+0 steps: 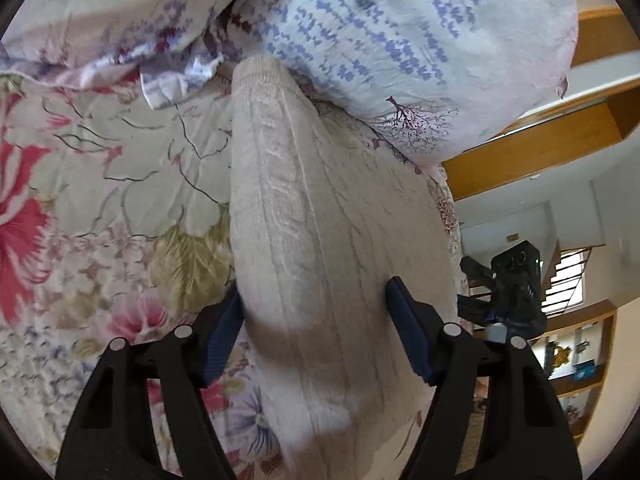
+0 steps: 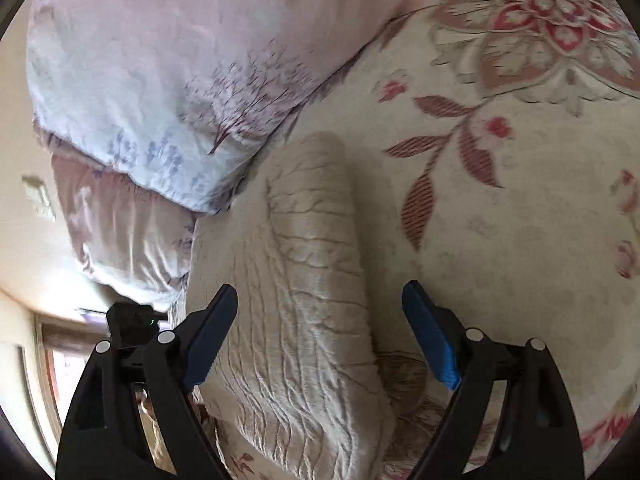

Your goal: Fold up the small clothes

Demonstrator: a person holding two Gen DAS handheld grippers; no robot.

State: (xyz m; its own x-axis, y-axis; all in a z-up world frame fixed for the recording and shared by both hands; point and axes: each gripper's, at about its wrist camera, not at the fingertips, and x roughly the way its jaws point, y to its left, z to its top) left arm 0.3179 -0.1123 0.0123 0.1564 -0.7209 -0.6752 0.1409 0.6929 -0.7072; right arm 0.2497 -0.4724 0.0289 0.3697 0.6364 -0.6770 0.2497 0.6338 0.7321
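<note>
We held both the left gripper (image 1: 316, 300) and right gripper (image 2: 320, 308) wide apart, straddling the cream cable-knit sweater (image 1: 316, 216) beside the pillow (image 1: 420, 40).

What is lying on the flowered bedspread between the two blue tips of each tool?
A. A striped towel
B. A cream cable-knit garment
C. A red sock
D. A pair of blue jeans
B: a cream cable-knit garment lies on the flowered bedspread, with the left tool and the right tool both open around it, and a printed pillow just beyond its far end.
</note>
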